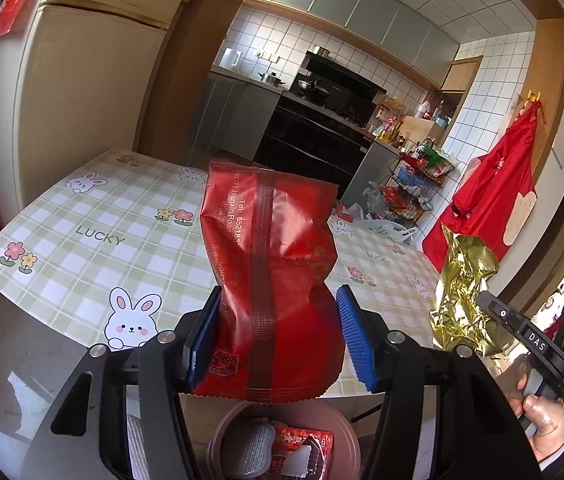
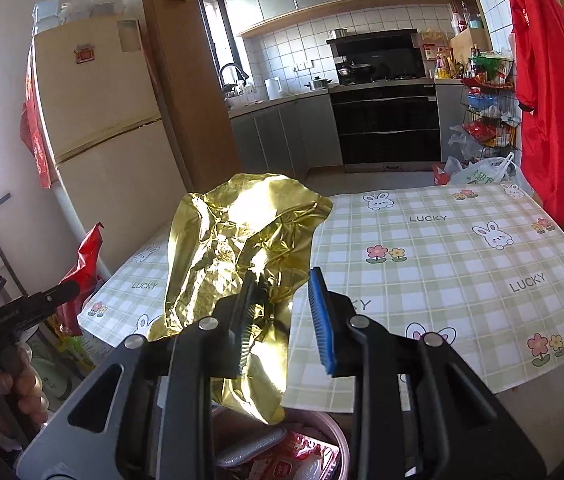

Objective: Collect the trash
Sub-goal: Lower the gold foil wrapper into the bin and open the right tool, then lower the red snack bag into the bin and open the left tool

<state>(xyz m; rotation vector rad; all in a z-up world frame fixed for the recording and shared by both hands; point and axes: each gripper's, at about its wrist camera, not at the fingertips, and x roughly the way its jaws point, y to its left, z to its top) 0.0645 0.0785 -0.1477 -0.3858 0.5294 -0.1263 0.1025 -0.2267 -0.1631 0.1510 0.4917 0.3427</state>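
Left gripper (image 1: 278,334) jaws hold the red packet (image 1: 272,276); right gripper (image 2: 282,320) pinches gold foil (image 2: 238,248) off-centre. Foil risks slipping short of the bin (image 2: 335,434)

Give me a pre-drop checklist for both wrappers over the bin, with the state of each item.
1. Red wrapper between the left hand-held gripper pads: ok.
2. Gold foil wrapper caught by the right hand-held gripper: ok, though it hangs off one finger's side.
3. Pink bin below the red wrapper: ok.
4. Bin below the gold foil: ok.
5. Room left in the bin: cannot tell; trash already inside.
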